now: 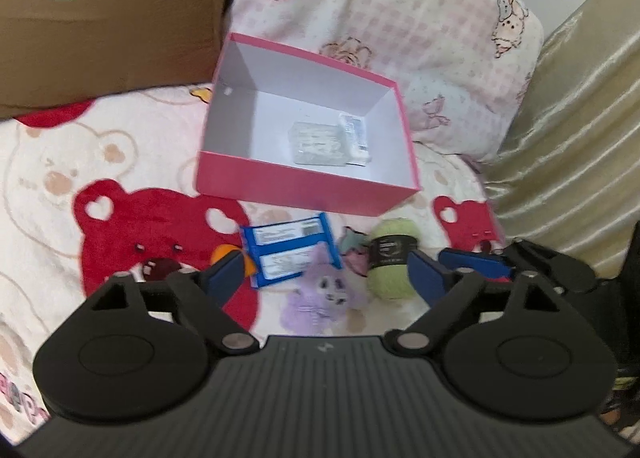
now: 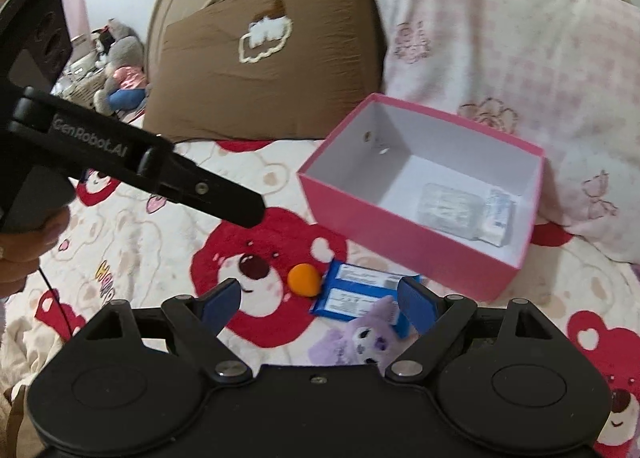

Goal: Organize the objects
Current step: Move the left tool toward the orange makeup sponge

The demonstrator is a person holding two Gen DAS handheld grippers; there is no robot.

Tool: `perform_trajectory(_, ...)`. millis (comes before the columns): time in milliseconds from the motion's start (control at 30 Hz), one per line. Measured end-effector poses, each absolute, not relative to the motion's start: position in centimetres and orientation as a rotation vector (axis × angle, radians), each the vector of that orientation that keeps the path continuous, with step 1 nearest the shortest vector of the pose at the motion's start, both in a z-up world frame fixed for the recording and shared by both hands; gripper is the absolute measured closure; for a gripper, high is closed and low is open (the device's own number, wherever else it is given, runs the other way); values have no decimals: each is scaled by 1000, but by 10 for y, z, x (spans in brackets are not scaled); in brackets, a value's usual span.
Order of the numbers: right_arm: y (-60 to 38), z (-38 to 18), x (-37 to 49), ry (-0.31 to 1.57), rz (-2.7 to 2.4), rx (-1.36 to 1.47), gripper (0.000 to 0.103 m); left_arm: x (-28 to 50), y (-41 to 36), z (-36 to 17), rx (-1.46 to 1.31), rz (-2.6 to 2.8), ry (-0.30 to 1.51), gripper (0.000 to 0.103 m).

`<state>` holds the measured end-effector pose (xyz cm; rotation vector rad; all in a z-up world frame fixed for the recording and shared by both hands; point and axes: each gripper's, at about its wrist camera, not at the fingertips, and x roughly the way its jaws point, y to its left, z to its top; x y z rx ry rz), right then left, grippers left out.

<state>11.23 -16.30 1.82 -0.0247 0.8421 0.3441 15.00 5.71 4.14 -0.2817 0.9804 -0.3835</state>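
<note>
A pink box [image 1: 280,185] with a white inside stands open on the bed. It holds a clear plastic case [image 1: 318,143] and a white packet [image 1: 354,133]. In front of it lie a blue packet [image 1: 290,254], a purple plush [image 1: 320,298], a green yarn ball [image 1: 394,258], a small pastel toy [image 1: 354,254] and an orange ball [image 2: 305,278]. My left gripper [image 1: 324,270] hangs open above the blue packet and the plush, holding nothing. My right gripper [image 2: 318,294] is open too, over the orange ball and the blue packet [image 2: 356,294], its pads touching nothing.
A bear-print blanket [image 1: 60,185] covers the bed. A brown pillow [image 2: 260,57] and a pink checked pillow [image 2: 500,37] lean behind the box. Gold fabric [image 1: 580,129] rises at the right. A hand [image 2: 24,246] grips the left gripper's handle. Stuffed toys [image 2: 120,69] sit far left.
</note>
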Motion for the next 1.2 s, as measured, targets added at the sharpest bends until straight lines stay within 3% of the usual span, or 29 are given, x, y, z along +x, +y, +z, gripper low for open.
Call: perform_trajectory(1200, -97, -99, 136, 838, 452, -205, 24, 150, 80, -78, -295, -349, 923, 8)
